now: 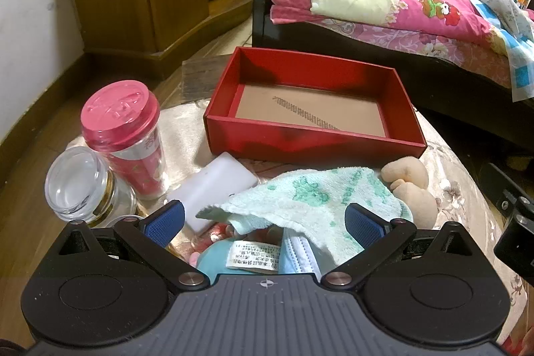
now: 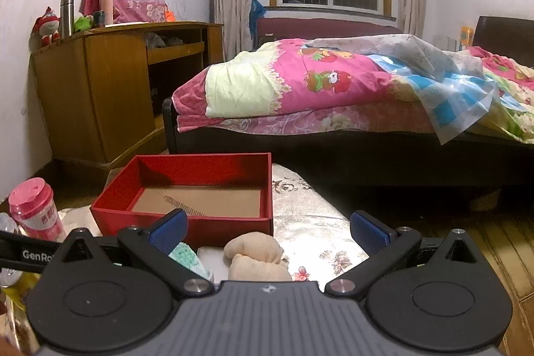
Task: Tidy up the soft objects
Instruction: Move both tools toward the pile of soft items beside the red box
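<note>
A red open box (image 1: pixel 310 139) with a brown floor stands empty on the small table; the right wrist view shows the box (image 2: pixel 187 224) too. In front of it lies a mint-green towel (image 1: pixel 310 196), draped over a blue face mask (image 1: pixel 298 254) and a teal plush with a white label (image 1: pixel 217 262). A beige plush (image 1: pixel 410 186) rests at the towel's right, and the right wrist view has this plush (image 2: pixel 257 256) low in the middle. My left gripper (image 1: pixel 263 222) hangs open just above the towel. Nothing sits between the fingers of my open right gripper (image 2: pixel 268 231), which is above the beige plush.
A pink-lidded tumbler (image 1: pixel 126 135), a glass jar (image 1: pixel 83 186) and a white flat block (image 1: pixel 213 189) stand left of the towel. The table has a floral cloth (image 2: pixel 310 222). A bed with a pink quilt (image 2: pixel 300 82) and a wooden cabinet (image 2: pixel 110 89) lie beyond.
</note>
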A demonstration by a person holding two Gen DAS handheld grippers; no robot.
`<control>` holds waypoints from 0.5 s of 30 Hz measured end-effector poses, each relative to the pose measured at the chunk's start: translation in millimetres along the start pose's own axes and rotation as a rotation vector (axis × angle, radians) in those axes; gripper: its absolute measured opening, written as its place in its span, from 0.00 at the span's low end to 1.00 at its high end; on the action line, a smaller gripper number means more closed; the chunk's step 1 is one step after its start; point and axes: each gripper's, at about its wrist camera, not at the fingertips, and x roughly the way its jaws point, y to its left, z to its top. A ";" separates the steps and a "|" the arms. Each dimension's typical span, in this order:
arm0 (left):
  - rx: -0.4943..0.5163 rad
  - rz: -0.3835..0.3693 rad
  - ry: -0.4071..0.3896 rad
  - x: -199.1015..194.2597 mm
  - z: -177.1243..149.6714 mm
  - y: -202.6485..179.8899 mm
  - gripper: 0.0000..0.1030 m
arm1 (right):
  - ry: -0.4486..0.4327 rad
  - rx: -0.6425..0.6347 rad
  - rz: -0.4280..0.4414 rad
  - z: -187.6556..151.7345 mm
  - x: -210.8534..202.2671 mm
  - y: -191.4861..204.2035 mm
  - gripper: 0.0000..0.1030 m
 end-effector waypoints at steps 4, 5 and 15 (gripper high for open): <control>0.006 0.006 -0.005 -0.6 0.7 -1.4 0.95 | 0.007 0.000 -0.007 -0.6 2.0 -1.4 0.77; 0.006 0.006 -0.006 -0.8 0.6 -1.6 0.95 | 0.009 0.001 -0.008 -0.6 2.3 -1.8 0.77; 0.000 0.006 -0.015 -1.7 1.7 -1.1 0.95 | 0.025 -0.012 -0.023 -1.6 5.9 -2.8 0.77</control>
